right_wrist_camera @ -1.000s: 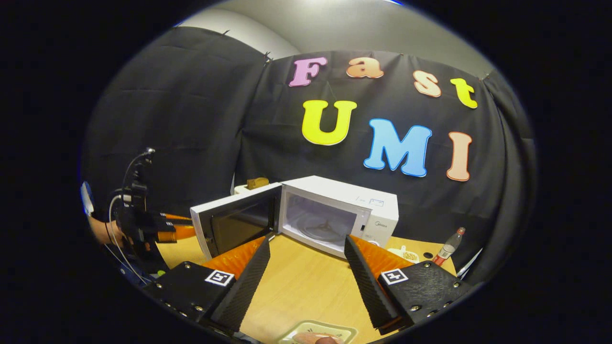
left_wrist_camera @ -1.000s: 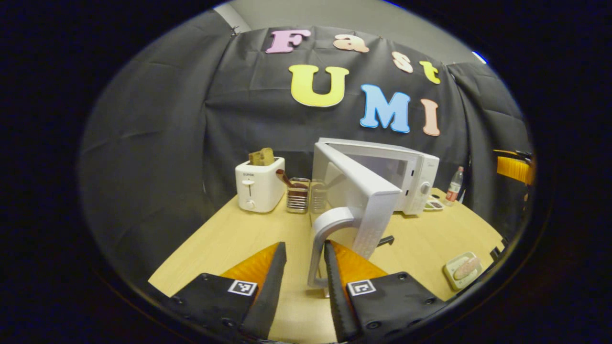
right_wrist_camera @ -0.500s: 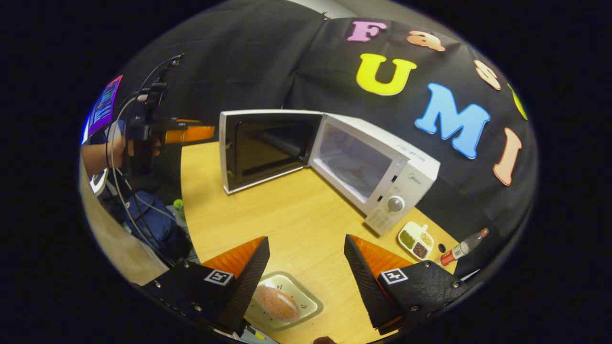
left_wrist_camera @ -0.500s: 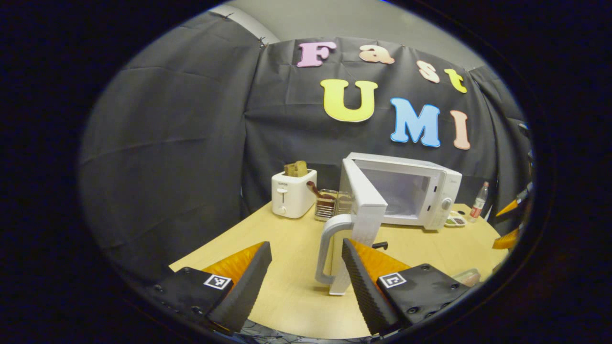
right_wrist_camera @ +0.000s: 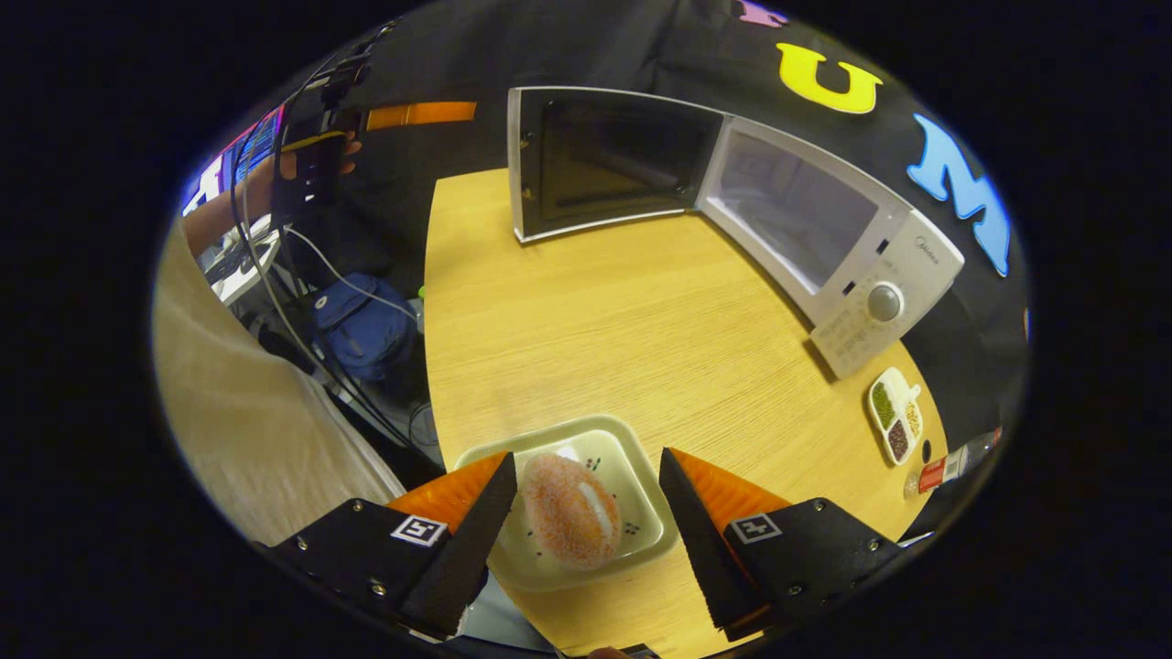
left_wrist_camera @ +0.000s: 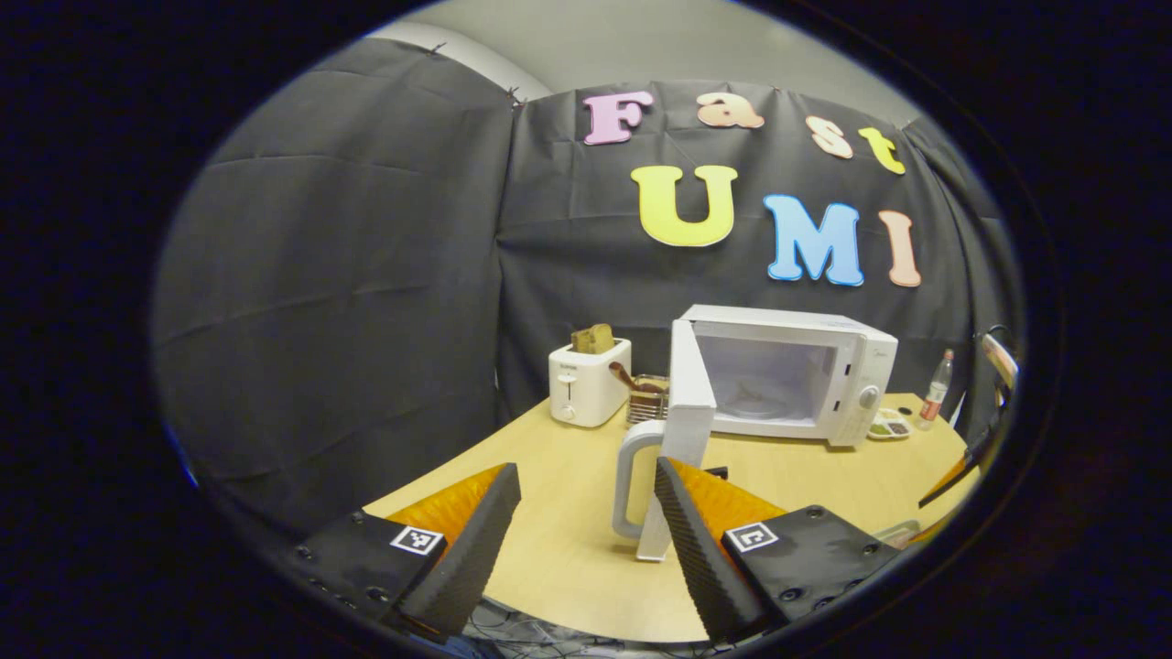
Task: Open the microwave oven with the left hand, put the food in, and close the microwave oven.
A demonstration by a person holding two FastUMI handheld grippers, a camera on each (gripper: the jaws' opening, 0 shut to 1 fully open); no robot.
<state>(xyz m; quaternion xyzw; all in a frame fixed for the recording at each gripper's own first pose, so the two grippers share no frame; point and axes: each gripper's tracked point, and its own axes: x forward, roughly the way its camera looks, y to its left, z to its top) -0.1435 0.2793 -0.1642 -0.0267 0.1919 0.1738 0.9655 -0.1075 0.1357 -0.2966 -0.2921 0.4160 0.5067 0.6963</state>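
Observation:
The white microwave stands at the back of the wooden table with its door swung wide open and the cavity bare. The door's handle stands a little ahead of my left gripper, which is open and holds nothing. In the right gripper view a sugar-dusted bun lies on a pale square plate near the table's front edge. My right gripper hovers open over it, one finger at each side of the bun. The open door and cavity lie beyond.
A white toaster with bread and a small rack stand left of the microwave. A divided dish and a bottle lie at its right. A hand holds the left gripper off the table's far-left side, above a blue bag and cables.
My left gripper let the handle go, spread wider and drew back as the door swung fully open. My right gripper tipped down and came over the plate, with the bun now between its fingers.

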